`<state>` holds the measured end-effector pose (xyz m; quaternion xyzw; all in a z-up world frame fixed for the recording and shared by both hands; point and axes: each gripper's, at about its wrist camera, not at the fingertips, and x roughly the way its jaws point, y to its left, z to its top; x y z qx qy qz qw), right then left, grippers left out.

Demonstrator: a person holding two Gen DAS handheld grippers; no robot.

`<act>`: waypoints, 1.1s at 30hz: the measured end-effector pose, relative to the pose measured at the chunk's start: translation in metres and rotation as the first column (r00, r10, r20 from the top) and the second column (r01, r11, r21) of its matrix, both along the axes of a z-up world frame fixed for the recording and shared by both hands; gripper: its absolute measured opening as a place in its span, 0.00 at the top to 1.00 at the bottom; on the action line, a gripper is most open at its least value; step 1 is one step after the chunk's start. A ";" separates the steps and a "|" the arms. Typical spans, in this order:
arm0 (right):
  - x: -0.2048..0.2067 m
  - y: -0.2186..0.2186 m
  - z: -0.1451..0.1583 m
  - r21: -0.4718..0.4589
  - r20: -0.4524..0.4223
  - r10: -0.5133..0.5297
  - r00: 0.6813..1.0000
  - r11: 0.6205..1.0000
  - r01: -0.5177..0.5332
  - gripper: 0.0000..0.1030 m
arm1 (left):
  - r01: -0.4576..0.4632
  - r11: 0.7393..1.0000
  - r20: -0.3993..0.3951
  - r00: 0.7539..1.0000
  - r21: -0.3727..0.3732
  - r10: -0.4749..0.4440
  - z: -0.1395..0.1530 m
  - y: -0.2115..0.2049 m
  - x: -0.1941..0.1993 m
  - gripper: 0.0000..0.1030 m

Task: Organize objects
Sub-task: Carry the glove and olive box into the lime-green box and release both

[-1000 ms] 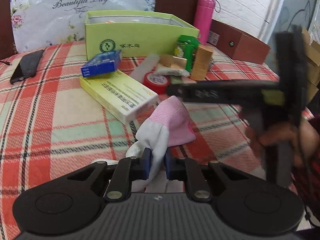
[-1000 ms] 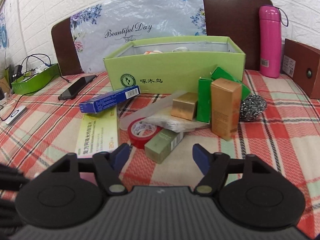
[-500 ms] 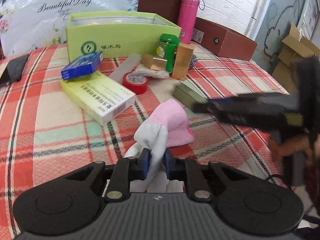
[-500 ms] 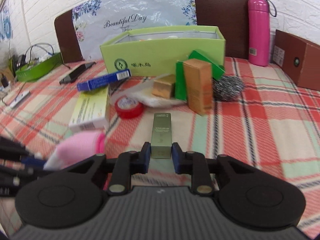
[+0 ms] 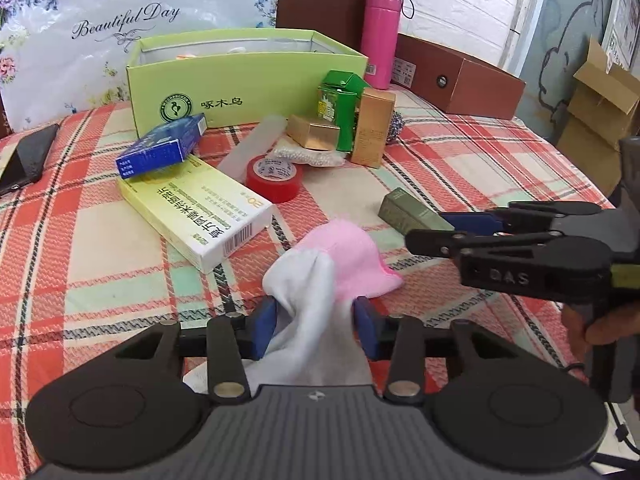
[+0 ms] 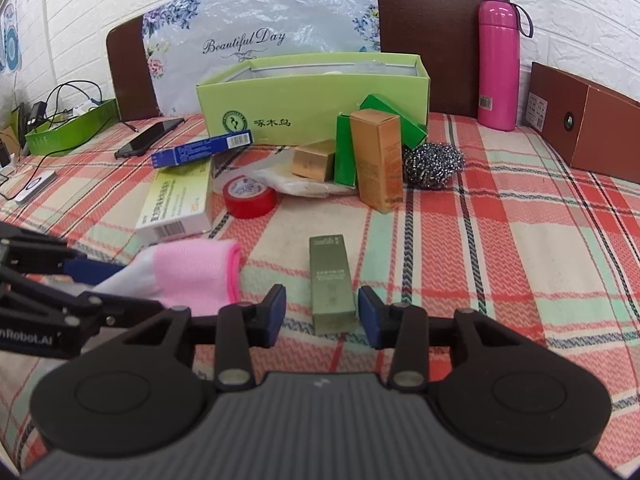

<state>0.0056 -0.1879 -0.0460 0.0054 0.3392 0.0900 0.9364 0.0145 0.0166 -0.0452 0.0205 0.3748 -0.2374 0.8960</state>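
Sock [image 5: 320, 276], pink and white, lies on the plaid counter [image 5: 100, 240] between my left gripper [image 5: 316, 324] pads; jaws are opening, barely touching the cloth. Olive box [image 6: 331, 280] lies flat between my right gripper [image 6: 322, 310] pads, jaws opening, clear of it. Risk, in my judgement: the soft sock snags a pad on withdrawal and drags toward the yellow carton [image 5: 196, 208].

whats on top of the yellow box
A blue box lies tilted across the far end of the yellow box, one end overhanging it. The covered part of the yellow box's top cannot be seen; the rest is bare.
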 end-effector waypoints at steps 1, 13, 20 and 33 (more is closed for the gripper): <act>0.002 0.000 -0.002 0.001 -0.005 -0.003 1.000 1.000 0.003 0.62 | 0.000 1.000 0.004 1.000 0.002 0.000 0.000 -0.001 0.000 0.57; -0.002 0.001 0.016 0.047 0.025 0.040 0.999 0.998 -0.041 0.78 | 0.012 0.996 -0.019 1.000 -0.084 -0.014 0.016 0.005 0.007 0.89; 0.006 0.002 0.060 0.056 0.151 0.074 0.986 0.995 -0.083 0.78 | 0.054 0.986 0.068 0.997 -0.156 -0.044 0.062 0.008 0.022 0.89; 0.084 0.006 0.118 0.014 0.313 0.075 0.947 0.996 -0.083 0.78 | -0.030 0.970 0.144 0.987 -0.239 0.066 0.127 0.017 0.126 0.89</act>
